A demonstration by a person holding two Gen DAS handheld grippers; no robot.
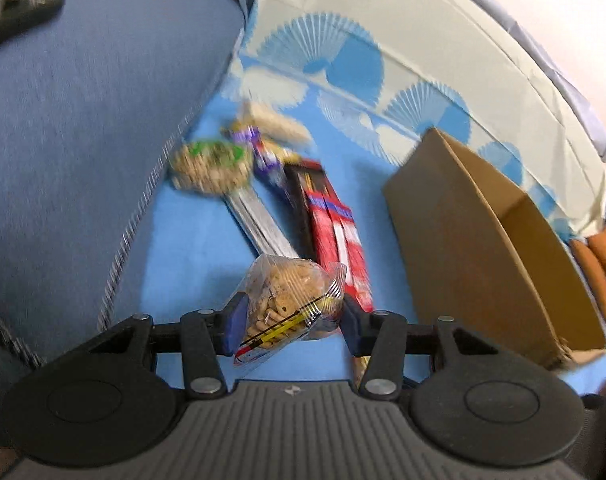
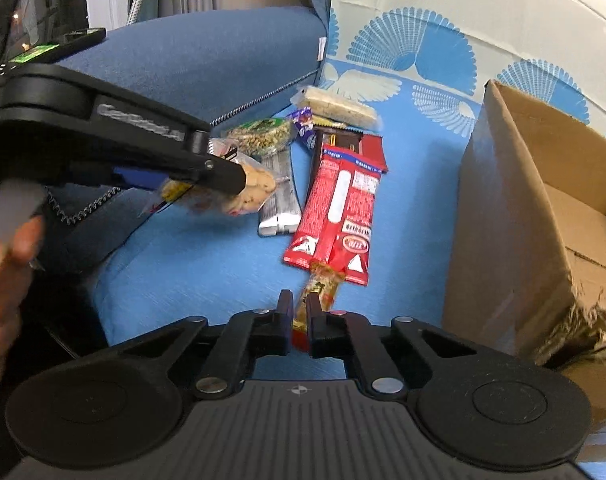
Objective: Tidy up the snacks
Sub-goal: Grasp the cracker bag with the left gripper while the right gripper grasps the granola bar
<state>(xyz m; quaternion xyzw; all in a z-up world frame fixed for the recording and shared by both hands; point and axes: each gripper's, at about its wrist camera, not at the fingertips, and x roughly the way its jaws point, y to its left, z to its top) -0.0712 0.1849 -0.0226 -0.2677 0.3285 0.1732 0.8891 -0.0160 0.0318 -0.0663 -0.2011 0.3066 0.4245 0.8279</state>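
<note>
My left gripper [image 1: 291, 316] pinches the cookie bag [image 1: 293, 294], my right gripper [image 2: 300, 316] clamps a thin snack bar [image 2: 319, 292], the cardboard box [image 2: 543, 216] to their right and nearer my right gripper.

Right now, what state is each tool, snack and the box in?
Left tool: shut on the clear bag of biscuits, lifted off the bed.
Right tool: shut on a small snack bar.
Cardboard box: open, tipped.
Red wafer pack: lying flat.
Silver pack: lying flat.
</note>
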